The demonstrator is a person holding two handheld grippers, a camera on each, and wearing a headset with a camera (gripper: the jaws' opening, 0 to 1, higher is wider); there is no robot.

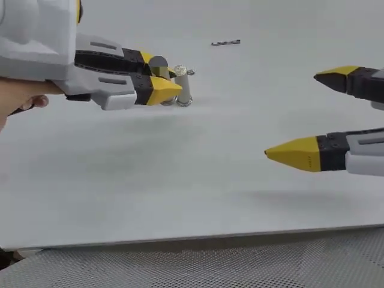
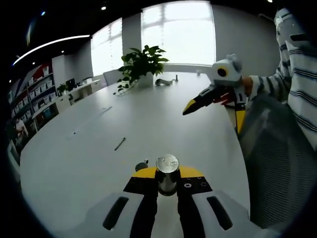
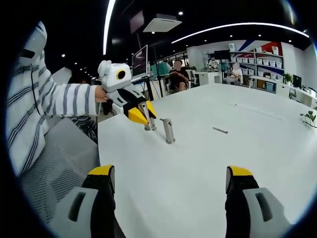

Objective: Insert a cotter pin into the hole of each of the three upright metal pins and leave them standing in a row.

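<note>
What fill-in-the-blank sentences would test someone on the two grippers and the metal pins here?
The left gripper is ____ on a metal pin.
The right gripper is ____, holding nothing.
A second metal pin stands ____ on the table beside the held one.
Missing words: shut; open; upright.
</note>
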